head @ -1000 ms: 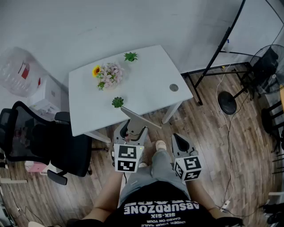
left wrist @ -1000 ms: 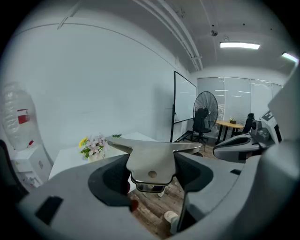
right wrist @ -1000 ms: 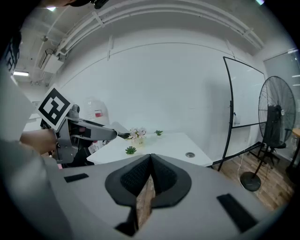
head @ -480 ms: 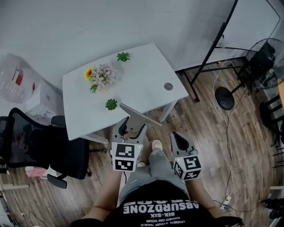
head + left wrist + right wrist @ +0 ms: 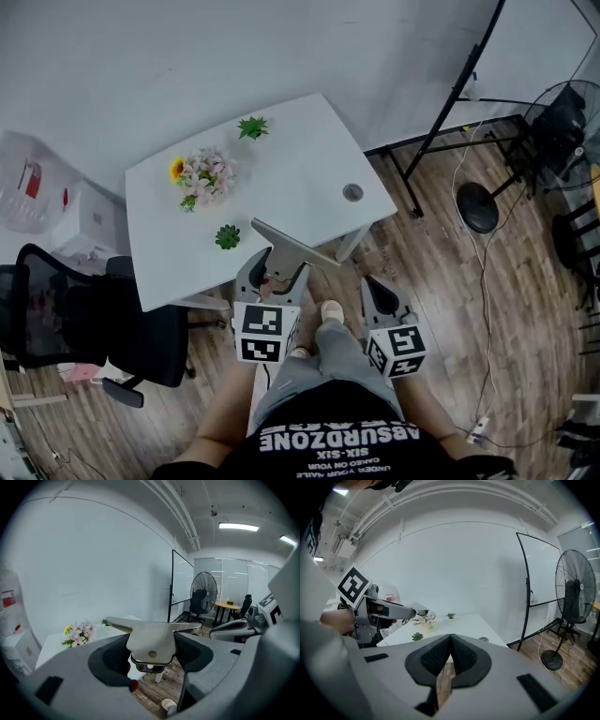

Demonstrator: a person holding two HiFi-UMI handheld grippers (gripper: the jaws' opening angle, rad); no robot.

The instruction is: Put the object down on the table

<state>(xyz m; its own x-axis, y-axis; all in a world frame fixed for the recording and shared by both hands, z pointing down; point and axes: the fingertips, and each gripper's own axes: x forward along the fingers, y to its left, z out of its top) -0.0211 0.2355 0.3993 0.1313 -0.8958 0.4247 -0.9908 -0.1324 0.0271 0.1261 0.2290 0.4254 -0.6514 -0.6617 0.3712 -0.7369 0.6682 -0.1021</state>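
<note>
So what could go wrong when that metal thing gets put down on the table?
1. The left gripper pinches the metal piece only by its narrow end; the wide bar sticks out and might twist or slip.
2. The small green plant stands near the front edge of the table and could get knocked.
3. Set too close to that edge, the piece may drop to the floor.

One white bench (image 5: 291, 169) carries two small green plants, the far plant (image 5: 252, 127) and the near plant (image 5: 227, 236), one bunch of flowers (image 5: 200, 175) and one round disc (image 5: 352, 192). Left of the bench stands one black chair (image 5: 84, 323), and right of it one fan (image 5: 562, 117). Near its front edge are two tools, the left tool (image 5: 271, 270) and the right tool (image 5: 370, 289), and one metal piece (image 5: 291, 246).
</note>
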